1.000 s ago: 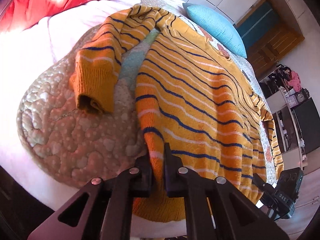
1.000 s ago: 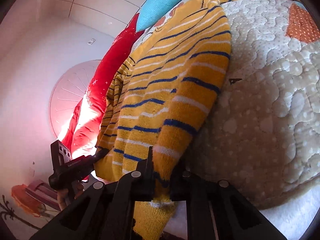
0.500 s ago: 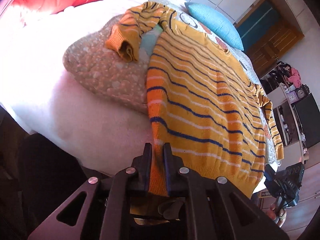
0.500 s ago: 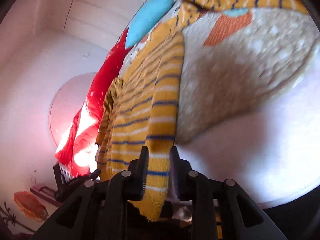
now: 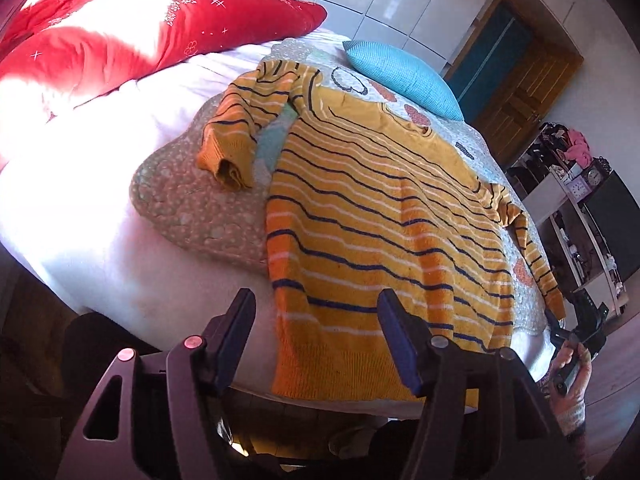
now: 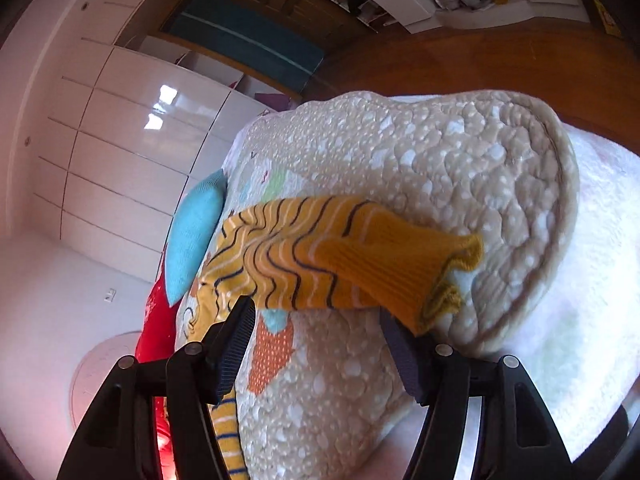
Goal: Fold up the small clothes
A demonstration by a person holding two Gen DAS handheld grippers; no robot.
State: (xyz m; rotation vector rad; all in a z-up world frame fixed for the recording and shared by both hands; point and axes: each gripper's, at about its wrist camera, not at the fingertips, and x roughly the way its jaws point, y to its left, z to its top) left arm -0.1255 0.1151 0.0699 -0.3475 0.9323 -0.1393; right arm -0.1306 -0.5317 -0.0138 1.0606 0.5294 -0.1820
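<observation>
An orange-yellow sweater (image 5: 380, 220) with navy and white stripes lies spread flat on the quilted mat (image 5: 192, 208) on the bed, hem hanging over the near edge. Its left sleeve (image 5: 236, 140) is bent across the mat. My left gripper (image 5: 316, 332) is open and empty, just in front of the hem. In the right wrist view the other sleeve (image 6: 340, 264) lies on the mat, cuff toward me. My right gripper (image 6: 316, 336) is open and empty, close below that sleeve. It also shows at the right edge of the left wrist view (image 5: 580, 328).
A red duvet (image 5: 120, 36) and a blue pillow (image 5: 400, 76) lie at the head of the bed. A white sheet (image 5: 100, 216) borders the mat. White wardrobes (image 6: 120, 140), a wooden door (image 5: 520, 92) and shelves with clutter (image 5: 576, 184) stand beyond.
Both grippers have let go of the sweater's hem and opened. The sweater now lies flat with its hem over the bed edge. The right gripper has swung toward the far sleeve.
</observation>
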